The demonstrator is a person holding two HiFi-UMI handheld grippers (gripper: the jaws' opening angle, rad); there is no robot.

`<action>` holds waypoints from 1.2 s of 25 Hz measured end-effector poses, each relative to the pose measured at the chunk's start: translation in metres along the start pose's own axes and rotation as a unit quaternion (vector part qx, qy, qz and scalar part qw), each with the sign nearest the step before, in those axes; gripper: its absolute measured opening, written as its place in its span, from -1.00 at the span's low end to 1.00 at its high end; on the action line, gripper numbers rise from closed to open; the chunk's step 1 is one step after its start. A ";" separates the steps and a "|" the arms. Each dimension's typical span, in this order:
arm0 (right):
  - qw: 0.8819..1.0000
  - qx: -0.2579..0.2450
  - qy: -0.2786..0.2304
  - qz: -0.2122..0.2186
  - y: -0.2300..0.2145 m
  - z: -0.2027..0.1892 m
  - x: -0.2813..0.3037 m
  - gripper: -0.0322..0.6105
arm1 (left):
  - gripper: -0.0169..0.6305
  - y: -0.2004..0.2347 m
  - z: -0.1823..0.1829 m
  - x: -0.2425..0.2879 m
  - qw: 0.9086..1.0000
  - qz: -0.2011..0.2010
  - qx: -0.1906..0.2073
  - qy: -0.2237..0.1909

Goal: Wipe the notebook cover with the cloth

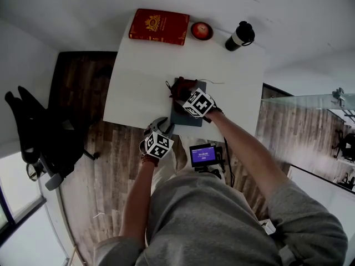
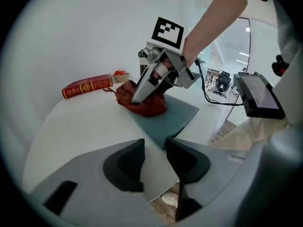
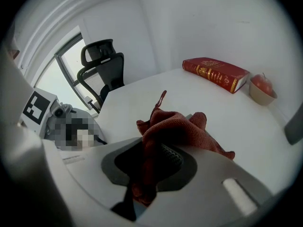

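Note:
A grey-blue notebook (image 1: 187,118) (image 2: 177,112) lies on the white table (image 1: 144,87), near its front edge. A dark red cloth (image 1: 182,87) (image 2: 147,104) (image 3: 176,126) is bunched on the notebook's far end. My right gripper (image 1: 188,96) (image 2: 136,97) (image 3: 152,161) is shut on the cloth and holds it down on the cover. My left gripper (image 1: 161,129) (image 2: 154,148) hovers at the table's front edge, left of the notebook. Its jaws stand a narrow gap apart with nothing between them.
At the table's far edge lie a red book (image 1: 159,26) (image 2: 87,86) (image 3: 215,72), a small bowl with a red fruit (image 1: 202,30) (image 3: 262,90) and a black flask (image 1: 240,36). A black office chair (image 1: 39,137) (image 3: 102,63) stands to the left. A lit screen device (image 1: 203,155) (image 2: 258,96) hangs at the person's chest.

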State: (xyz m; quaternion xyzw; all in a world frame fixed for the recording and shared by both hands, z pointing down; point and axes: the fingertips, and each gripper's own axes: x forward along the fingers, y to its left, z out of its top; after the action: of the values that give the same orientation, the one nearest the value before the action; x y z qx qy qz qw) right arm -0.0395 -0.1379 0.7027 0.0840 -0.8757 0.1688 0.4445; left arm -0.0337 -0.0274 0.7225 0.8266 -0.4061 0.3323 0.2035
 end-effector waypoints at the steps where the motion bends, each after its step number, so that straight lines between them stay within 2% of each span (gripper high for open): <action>1: 1.000 -0.002 0.001 0.002 0.003 -0.001 0.000 -0.65 | -0.49 0.000 0.000 0.000 1.000 0.000 -0.001 0.000; 16: 1.000 -0.015 0.009 0.015 0.042 -0.017 0.001 -0.65 | -0.49 0.000 0.000 0.000 1.000 -0.001 -0.002 0.001; 30: 0.998 -0.027 0.021 0.053 0.083 -0.031 0.002 -0.65 | -0.49 0.000 0.000 0.000 1.000 0.002 -0.002 0.002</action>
State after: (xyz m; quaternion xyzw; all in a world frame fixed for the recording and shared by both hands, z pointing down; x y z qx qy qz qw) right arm -0.0420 -0.0488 0.7032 0.0222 -0.8738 0.1697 0.4551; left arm -0.0339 -0.0269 0.7225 0.8251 -0.4076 0.3334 0.2049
